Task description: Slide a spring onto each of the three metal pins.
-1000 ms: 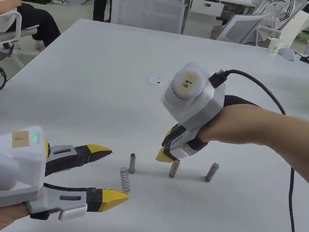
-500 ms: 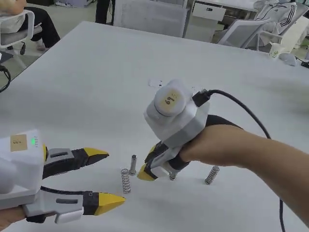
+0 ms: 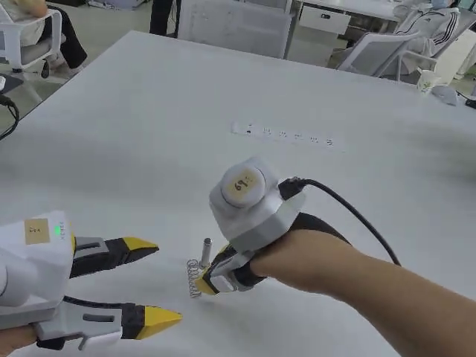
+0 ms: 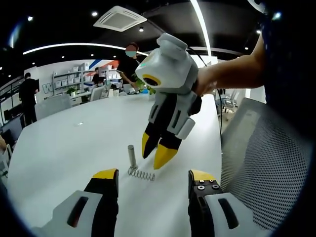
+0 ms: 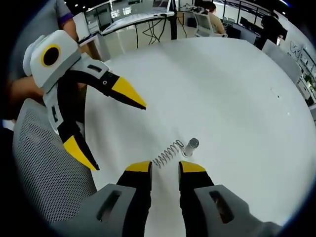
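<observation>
**Nearest.** Left gripper (image 3: 152, 281), at 7 o'clock of the work: jaws spread wide, nothing held, placed much as a second ago.

**Work.** The spring (image 3: 194, 274) lies loose on its side on the table (image 3: 111, 111). One end is touching or just beside the foot of the bare pin (image 3: 207, 249), which stands upright at 1 o'clock of it.

**Change.** A second ago the right gripper (image 3: 207, 282) was at the middle pin. It has since crossed towards 9 o'clock and dropped to the loose spring. Its jaws stand a narrow gap apart and clamp nothing, and the spring's free end lies just ahead of that gap.

**Judgement.** Two springs appeared seated a second ago, where the right forearm now lies. The third pin is therefore the one in hand, and the pick-up is about to start.

**Materials.**
- Spring: thin bright wire in open coils, likely to roll or squash.
- Pin: smooth metal cylinder with a flat top.
- Jaw tips: pointed yellow on black fingers, with pale grey housings.
- Table: matte white and plain.

**Far.** A white strip (image 3: 286, 134) lies at 12 o'clock, with office chairs (image 3: 372, 48) beyond it.
</observation>
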### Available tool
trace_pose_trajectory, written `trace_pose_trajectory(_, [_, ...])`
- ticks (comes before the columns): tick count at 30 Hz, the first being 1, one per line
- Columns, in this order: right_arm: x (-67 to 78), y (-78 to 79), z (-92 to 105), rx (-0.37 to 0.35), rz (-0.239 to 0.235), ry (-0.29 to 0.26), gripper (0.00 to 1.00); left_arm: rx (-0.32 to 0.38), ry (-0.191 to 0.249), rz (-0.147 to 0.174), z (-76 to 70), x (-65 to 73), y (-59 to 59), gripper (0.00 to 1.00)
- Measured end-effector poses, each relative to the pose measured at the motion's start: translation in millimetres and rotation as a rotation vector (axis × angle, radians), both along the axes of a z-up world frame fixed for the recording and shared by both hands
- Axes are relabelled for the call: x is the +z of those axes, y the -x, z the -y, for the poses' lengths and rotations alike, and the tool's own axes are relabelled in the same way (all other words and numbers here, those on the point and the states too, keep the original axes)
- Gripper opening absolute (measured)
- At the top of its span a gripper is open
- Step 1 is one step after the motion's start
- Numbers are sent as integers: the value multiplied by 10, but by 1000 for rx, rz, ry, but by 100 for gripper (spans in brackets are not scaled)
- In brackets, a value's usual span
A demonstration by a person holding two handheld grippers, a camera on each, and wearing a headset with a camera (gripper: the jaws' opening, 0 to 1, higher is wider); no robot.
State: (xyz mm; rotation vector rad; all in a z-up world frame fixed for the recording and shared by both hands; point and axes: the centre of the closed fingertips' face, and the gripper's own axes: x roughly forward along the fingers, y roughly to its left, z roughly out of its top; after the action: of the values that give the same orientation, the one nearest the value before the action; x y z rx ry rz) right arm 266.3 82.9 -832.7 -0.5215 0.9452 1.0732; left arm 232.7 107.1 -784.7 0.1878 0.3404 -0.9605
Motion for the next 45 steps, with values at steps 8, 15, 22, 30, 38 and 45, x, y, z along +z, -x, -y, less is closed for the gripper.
trace_pose_trajectory(8, [-140, 41, -67, -80, -39, -18, 21, 4, -14, -8, -33, -48, 26, 51])
trace_pose_trajectory(15, [-198, 0, -94, -125, -25, -22, 22, 8, -13, -8, -53, -38, 26, 50])
trace_pose_trajectory(22, [-253, -18, -88, -123, -1, -6, 21, 9, -13, -11, -58, -47, 26, 50])
trace_pose_trajectory(30, [-280, 10, -21, -31, 50, 50, 13, 12, -10, -16, -58, -56, 26, 49])
trace_pose_trajectory(38, [-266, -12, 40, -19, 60, 39, 11, 10, -12, -14, -47, -51, 19, 49])
trace_pose_trajectory(45, [-181, 104, 37, 44, 43, 12, 11, 5, -23, -19, -48, -82, 30, 48])
